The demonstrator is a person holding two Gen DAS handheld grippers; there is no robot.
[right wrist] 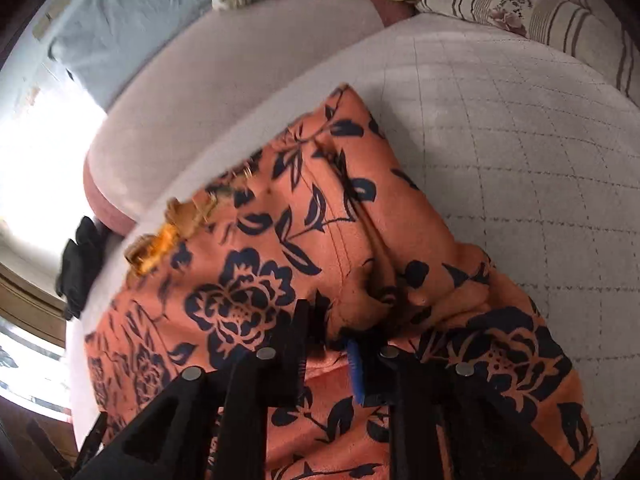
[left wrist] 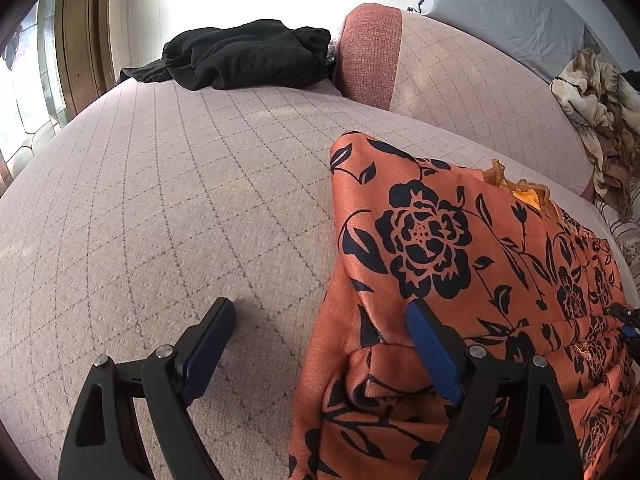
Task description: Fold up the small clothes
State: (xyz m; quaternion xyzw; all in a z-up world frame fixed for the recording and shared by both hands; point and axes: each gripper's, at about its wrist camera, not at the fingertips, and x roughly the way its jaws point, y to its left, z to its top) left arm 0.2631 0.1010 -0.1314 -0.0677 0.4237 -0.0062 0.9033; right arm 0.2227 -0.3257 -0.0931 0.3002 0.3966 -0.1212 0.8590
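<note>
An orange garment with a dark floral print (left wrist: 460, 264) lies partly folded on the pale quilted sofa seat (left wrist: 160, 200); it also fills the right wrist view (right wrist: 280, 248). A gold frilled trim (right wrist: 168, 236) shows at its far edge. My left gripper (left wrist: 320, 316) is open and holds nothing: its left finger stands over bare seat, its right finger over the garment's left edge. My right gripper (right wrist: 332, 336) has its jaws close together, pressed into a raised fold of the orange fabric, which sits between the fingers.
A crumpled black garment (left wrist: 248, 54) lies at the far end of the seat beside a reddish armrest (left wrist: 370, 56). A beige patterned cloth (left wrist: 596, 112) is piled at the right, a striped floral cushion (right wrist: 540, 12) beyond it. The sofa backrest (right wrist: 224, 80) runs behind.
</note>
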